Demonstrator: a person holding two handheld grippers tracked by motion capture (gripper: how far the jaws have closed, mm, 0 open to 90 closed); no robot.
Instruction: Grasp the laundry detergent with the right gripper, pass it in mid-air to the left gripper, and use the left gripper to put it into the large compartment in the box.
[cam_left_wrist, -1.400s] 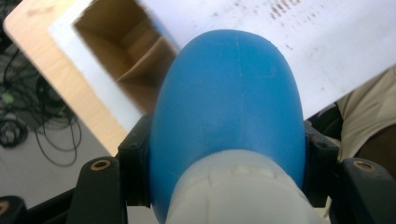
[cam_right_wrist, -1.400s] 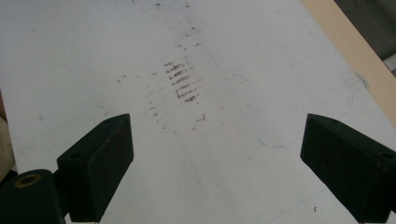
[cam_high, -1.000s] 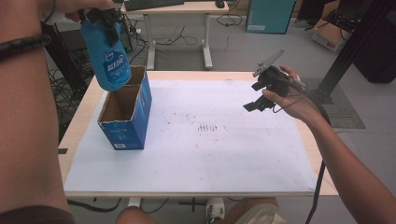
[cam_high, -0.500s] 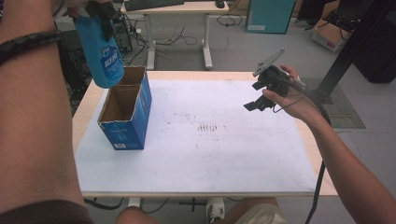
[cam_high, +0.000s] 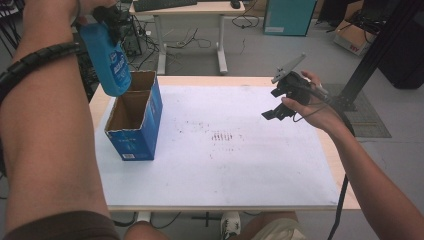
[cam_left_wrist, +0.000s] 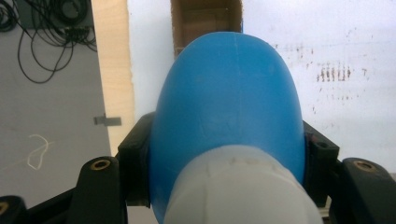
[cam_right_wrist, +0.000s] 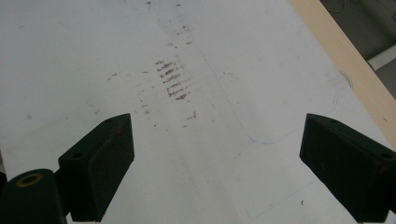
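- The blue bottle (cam_high: 109, 57) has print on its label too small to read in the high view.
- In the left gripper view its white cap (cam_left_wrist: 238, 189) is blurred and cut off by the bottom edge.
- The bottle hides most of the cardboard box (cam_left_wrist: 205, 21) there.
- The left gripper (cam_high: 111, 17) is partly hidden behind the bottle's top.

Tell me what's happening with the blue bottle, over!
Left gripper shut on blue bottle, bottle hanging above open cardboard box. Right gripper open, nothing in it, above white table sheet. Nothing between bottle and box.
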